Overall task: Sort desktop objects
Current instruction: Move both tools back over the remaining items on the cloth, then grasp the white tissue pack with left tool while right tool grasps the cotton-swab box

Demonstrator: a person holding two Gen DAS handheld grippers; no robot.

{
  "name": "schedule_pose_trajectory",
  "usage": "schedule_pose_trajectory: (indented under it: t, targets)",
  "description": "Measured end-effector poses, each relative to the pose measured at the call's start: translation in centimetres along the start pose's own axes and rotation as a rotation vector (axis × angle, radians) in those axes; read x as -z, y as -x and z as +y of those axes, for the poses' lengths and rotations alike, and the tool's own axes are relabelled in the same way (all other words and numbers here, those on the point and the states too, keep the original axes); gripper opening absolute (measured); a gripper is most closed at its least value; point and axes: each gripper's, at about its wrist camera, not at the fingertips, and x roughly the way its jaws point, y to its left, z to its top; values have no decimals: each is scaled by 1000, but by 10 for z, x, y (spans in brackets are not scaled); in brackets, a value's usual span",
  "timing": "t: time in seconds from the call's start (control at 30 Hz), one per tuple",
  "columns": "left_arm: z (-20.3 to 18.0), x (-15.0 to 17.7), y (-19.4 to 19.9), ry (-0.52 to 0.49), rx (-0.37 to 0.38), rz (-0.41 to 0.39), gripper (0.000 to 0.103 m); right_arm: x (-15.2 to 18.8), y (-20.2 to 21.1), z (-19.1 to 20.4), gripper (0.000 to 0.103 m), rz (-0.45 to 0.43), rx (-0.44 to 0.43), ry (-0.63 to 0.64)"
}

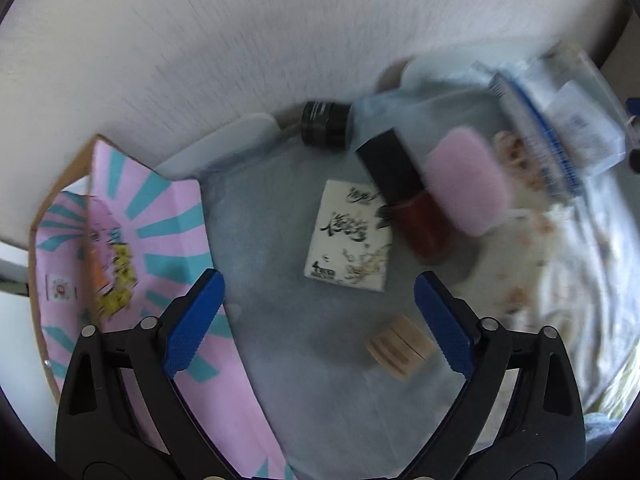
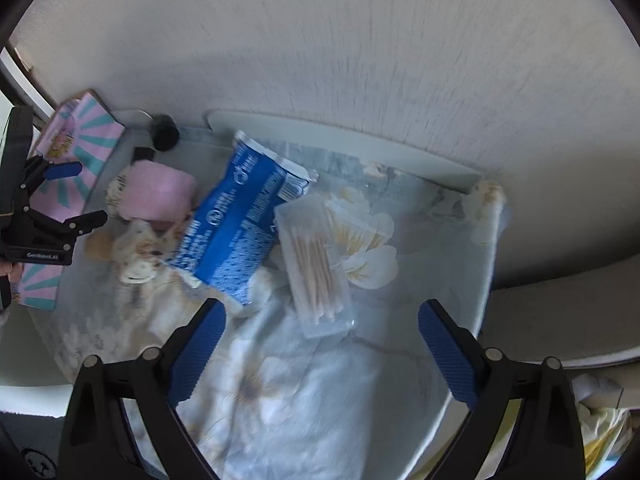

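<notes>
In the left wrist view, the left gripper [image 1: 318,322] is held wide apart and empty above a pale blue floral cloth [image 1: 280,240]. Between its blue pads lie a small ribbed wooden spool [image 1: 400,346] and, farther ahead, a white printed card box [image 1: 350,236]. A dark-capped red bottle [image 1: 408,196], a pink foam block [image 1: 466,184] and a black round jar [image 1: 324,123] are seen beyond. A pink-and-teal open carton [image 1: 120,248] stands at the left, probably the sorting bin. The spool is judged the nearest target; the pads should be lowered squarely around it before closing, since it may roll.

In the right wrist view, the right gripper [image 2: 322,350] is likewise spread wide, holding nothing. A clear plastic case of cotton swabs [image 2: 316,268] lies just ahead beside a blue printed pouch [image 2: 236,220]. The case should be gripped across its narrow sides.
</notes>
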Motion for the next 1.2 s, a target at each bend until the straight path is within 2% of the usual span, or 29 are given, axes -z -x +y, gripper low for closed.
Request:
schedule_pose_trajectory:
  t: [0.07,0.2,0.23,0.27,0.3,0.33,0.37,0.4,0.57,0.83,1.13,1.2]
  targets:
    - [-1,-2,-12,0,-7,25,88,-3,-11,-2,90,20,3,10]
    - [0,-7,-23,20,10,26,85,-7,-24,-2,85,43,-19,28]
    - [0,-7,-24,24,20,26,80,-8,-27,-1,78,49,-25,36]
    - [0,-7,-25,23,34,27,72,-9,-29,0,67,57,-29,43]
    - [-2,-7,-26,17,64,28,67,-11,-32,1,62,71,-31,52]
    - [-2,-6,-24,14,86,18,52,-12,-37,1,53,86,-30,61]
    - [-3,-6,-23,10,106,16,46,-13,-39,1,39,94,-31,68]
    - [-3,-6,-23,7,102,21,46,-14,-41,1,31,100,-29,71]
    - [-5,-2,-15,-8,60,20,45,-13,-37,-6,31,97,-49,17]
    - [4,15,23,52,79,-4,45,-6,-14,2,30,67,-60,-21]
    - [12,37,90,99,99,-98,45,-3,33,31,30,6,-48,26]
    - [25,38,97,100,104,-112,45,-3,41,39,30,-5,-42,36]
